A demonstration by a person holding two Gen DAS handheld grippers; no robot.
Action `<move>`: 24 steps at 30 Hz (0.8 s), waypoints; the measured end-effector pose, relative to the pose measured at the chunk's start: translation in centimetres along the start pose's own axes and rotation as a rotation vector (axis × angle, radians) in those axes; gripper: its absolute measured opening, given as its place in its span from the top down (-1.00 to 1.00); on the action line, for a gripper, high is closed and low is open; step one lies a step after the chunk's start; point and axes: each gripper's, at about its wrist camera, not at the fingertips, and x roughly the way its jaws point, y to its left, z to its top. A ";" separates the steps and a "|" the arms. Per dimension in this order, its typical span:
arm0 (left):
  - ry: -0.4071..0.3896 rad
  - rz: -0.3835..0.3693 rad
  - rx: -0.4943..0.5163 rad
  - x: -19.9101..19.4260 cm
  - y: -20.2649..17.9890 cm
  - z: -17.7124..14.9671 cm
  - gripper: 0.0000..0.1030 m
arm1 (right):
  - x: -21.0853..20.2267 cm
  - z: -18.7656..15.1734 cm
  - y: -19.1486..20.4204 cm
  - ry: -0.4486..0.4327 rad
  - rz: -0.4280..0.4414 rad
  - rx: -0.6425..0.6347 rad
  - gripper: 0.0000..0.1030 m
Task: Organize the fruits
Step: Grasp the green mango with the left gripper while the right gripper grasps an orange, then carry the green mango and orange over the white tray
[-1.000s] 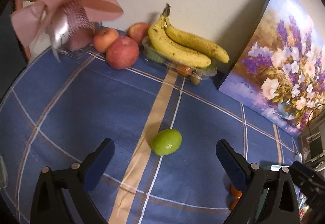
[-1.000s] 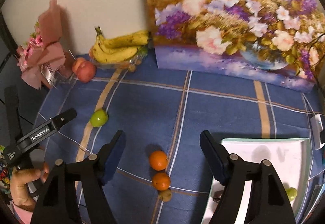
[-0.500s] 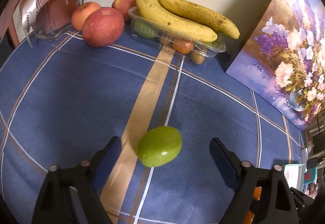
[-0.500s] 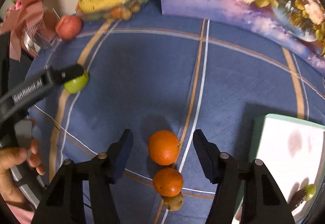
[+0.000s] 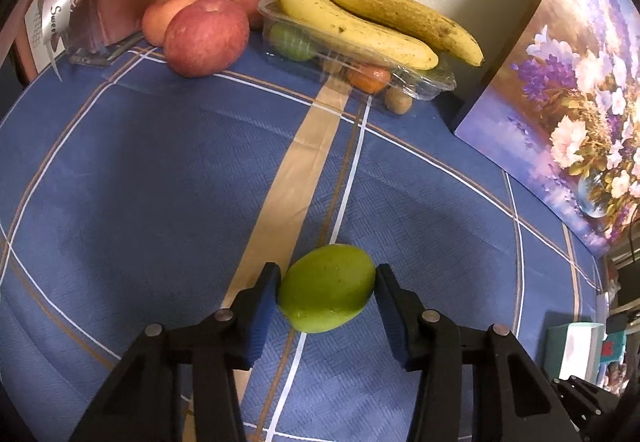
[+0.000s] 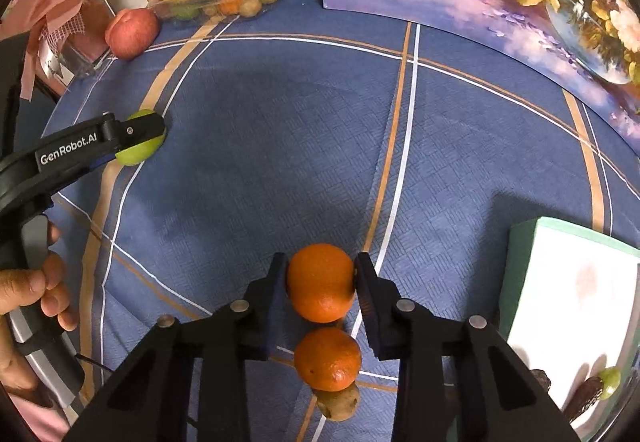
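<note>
Across the whole scene we see the blue plaid tablecloth with tan and white stripes (image 5: 160, 169), covering the table. Against the back wall we have the large canvas painting of purple and white flowers (image 5: 568, 109), leaning upright at the right. Next we note the bunch of yellow spotted bananas (image 5: 372, 21), lying on top of the clear plastic tray of small fruits (image 5: 420, 79) at the back. Just left of that tray we see the big red apple (image 5: 206, 35) on the cloth, with two more apples right behind it. At the near right edge we see the white tray with a green rim (image 6: 568, 302), holding a small green fruit and a dark item in its near corner.

Our black left gripper with blue pads (image 5: 326, 298) is clamped on the green oval fruit (image 5: 327, 294), both pads touching its sides; the fruit sits over the tan stripe, mid-table on the left. We can't tell if it's lifted off the cloth.

Our black right gripper (image 6: 321, 284) is pressed on the round orange (image 6: 321, 282), pads touching both sides. Just behind it, between the gripper arms, we see a second round orange (image 6: 328, 358), touching a small brown fruit (image 6: 338, 402) nearest the camera.
</note>
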 end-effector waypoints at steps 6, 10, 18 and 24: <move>0.013 -0.015 -0.023 -0.8 0.0 -0.7 0.01 | -1.2 -0.7 -0.3 -0.034 0.004 0.015 0.33; 0.014 -0.025 -0.017 -1.8 -0.8 -1.3 0.01 | -2.8 -1.8 -0.8 -0.058 0.008 0.029 0.33; -0.004 -0.036 0.017 -5.0 -3.1 -2.9 0.01 | -5.9 -4.4 -1.8 -0.108 0.016 0.058 0.33; -0.020 -0.050 0.026 -7.2 -4.2 -4.3 0.01 | -7.5 -6.3 -3.2 -0.137 0.030 0.096 0.33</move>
